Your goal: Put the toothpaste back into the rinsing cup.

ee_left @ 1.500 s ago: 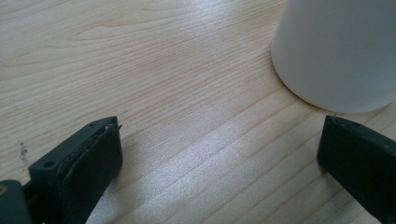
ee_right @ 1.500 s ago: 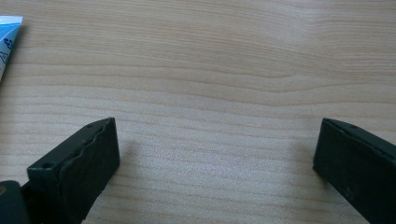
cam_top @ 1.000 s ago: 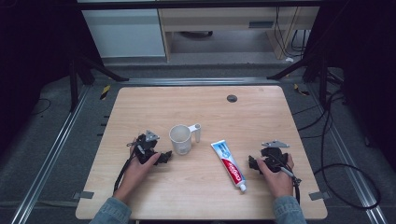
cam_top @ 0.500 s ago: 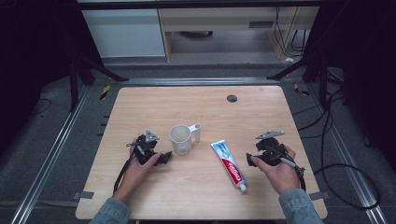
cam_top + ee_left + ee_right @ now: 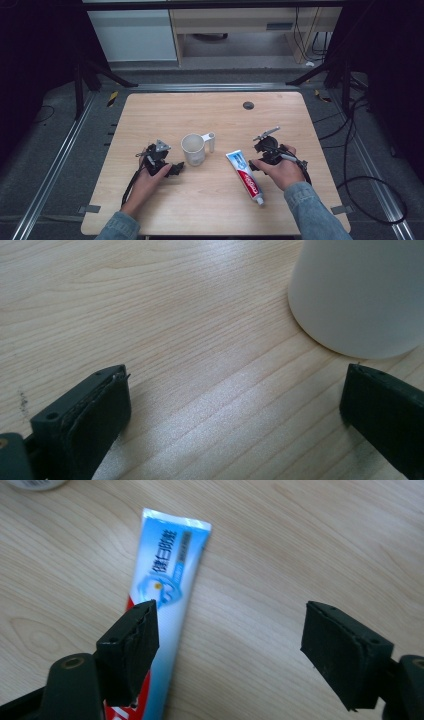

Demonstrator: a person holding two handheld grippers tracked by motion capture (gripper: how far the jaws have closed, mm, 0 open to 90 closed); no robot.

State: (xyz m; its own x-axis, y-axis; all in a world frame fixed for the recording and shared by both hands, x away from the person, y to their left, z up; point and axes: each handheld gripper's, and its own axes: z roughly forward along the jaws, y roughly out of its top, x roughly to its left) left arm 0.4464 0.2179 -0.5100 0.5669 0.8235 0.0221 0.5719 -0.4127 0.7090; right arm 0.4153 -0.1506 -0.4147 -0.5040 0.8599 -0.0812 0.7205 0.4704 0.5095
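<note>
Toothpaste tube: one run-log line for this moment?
toothpaste tube: flat on table, unheld | right gripper: above it, open, just narrowed | left gripper: open by cup

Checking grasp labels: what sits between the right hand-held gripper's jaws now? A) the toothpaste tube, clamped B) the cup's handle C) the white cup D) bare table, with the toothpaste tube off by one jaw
D: in the right gripper view the right hand-held gripper stands open over bare table, and the toothpaste tube lies flat by one jaw, unclamped.

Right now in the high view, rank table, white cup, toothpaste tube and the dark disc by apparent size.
1. table
2. toothpaste tube and white cup: too alike to rank
3. dark disc
</note>
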